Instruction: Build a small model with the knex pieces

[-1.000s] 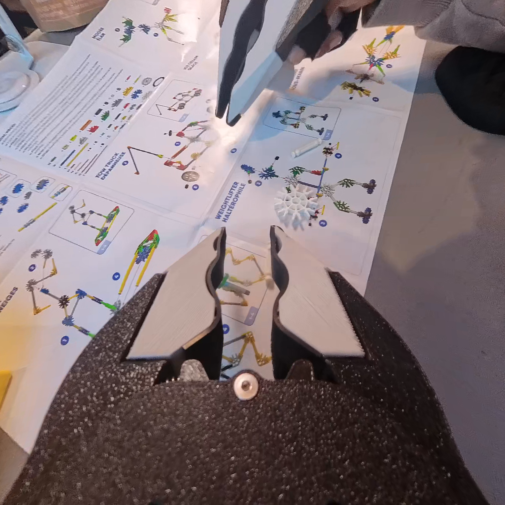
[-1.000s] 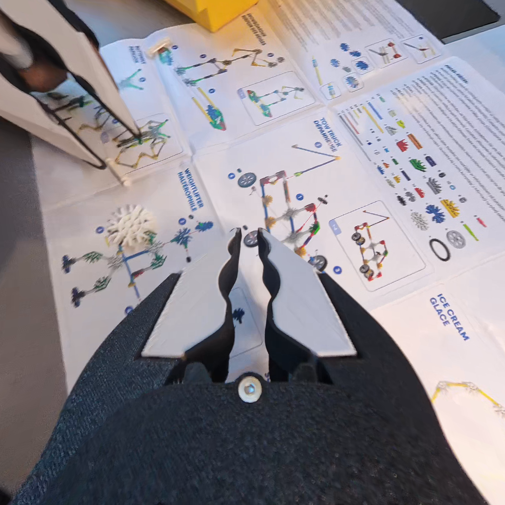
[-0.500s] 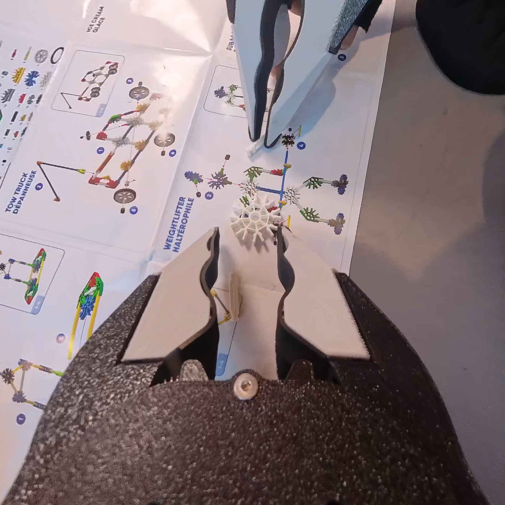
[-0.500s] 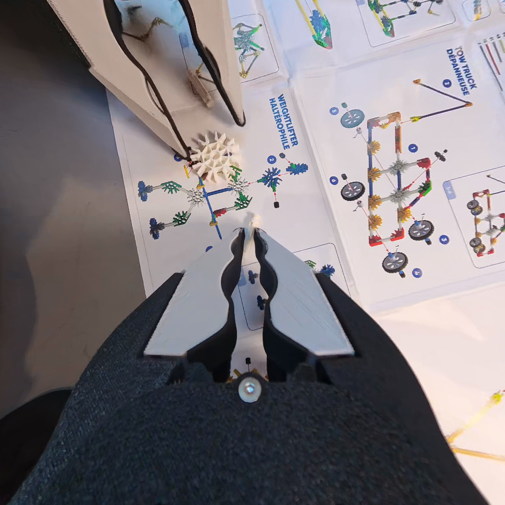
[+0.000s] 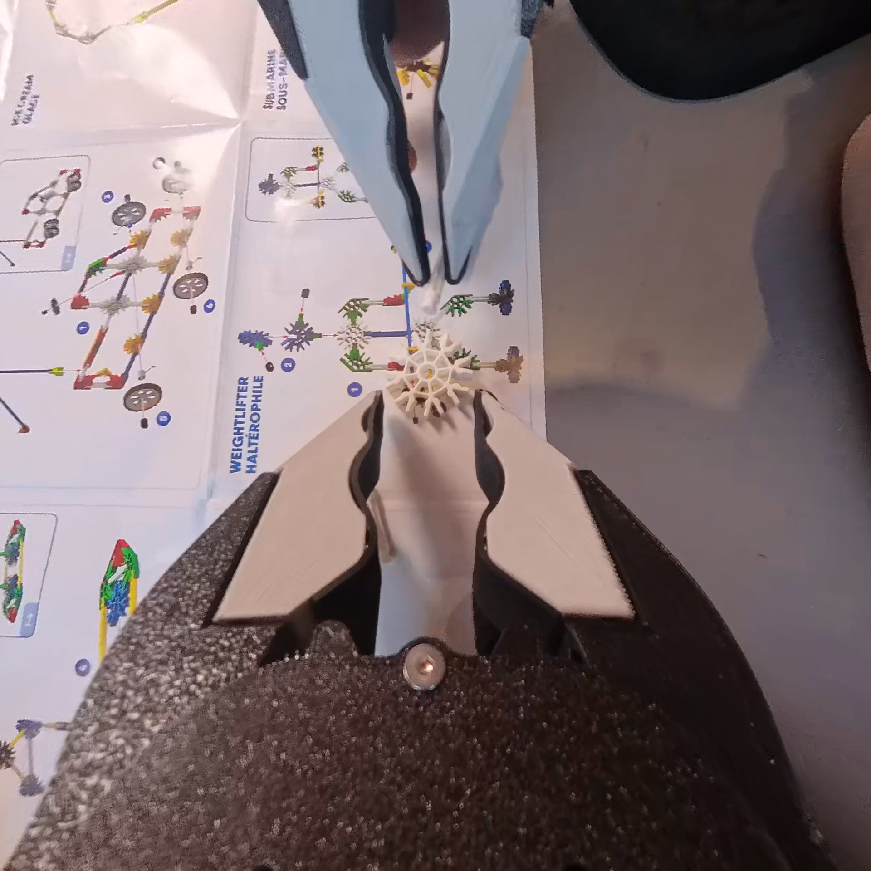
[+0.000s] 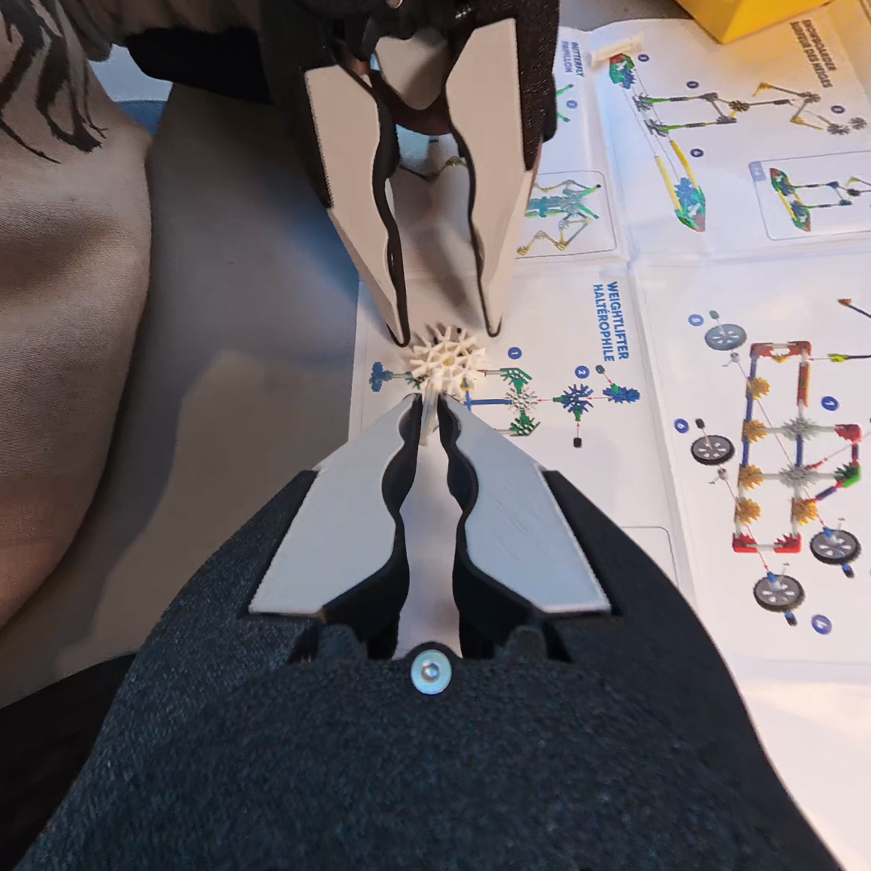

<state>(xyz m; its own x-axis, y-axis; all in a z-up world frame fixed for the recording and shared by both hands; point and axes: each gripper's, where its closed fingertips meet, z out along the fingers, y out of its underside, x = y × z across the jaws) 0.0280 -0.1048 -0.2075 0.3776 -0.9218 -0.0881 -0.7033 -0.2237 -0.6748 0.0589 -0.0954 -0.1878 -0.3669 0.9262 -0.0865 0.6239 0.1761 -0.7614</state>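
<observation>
A white snowflake-shaped connector (image 5: 429, 372) lies flat on a printed instruction sheet (image 5: 141, 462), near the sheet's edge. My left gripper (image 5: 426, 400) is open, its fingertips just short of the connector on either side. My right gripper (image 6: 428, 400) is shut on a thin white rod (image 6: 426, 419). The rod's tip points at the connector (image 6: 445, 360) and reaches its near rim. In the left wrist view the right gripper (image 5: 438, 278) comes in from the top with the rod's end (image 5: 431, 299) sticking out. In the right wrist view the left gripper (image 6: 447, 335) straddles the connector's far side.
The sheet lies on a grey table (image 5: 660, 283). A second pale rod (image 5: 382, 532) lies on the sheet between my left fingers. Another rod (image 6: 615, 47) and a yellow box (image 6: 754, 19) are at the far right. A person's sleeve (image 6: 61, 235) is at the left. Tip to tip, the grippers are about 5 cm apart.
My right gripper took the white rod off the sheet and brought it to the connector. My left gripper opened wider and moved forward up to the connector.
</observation>
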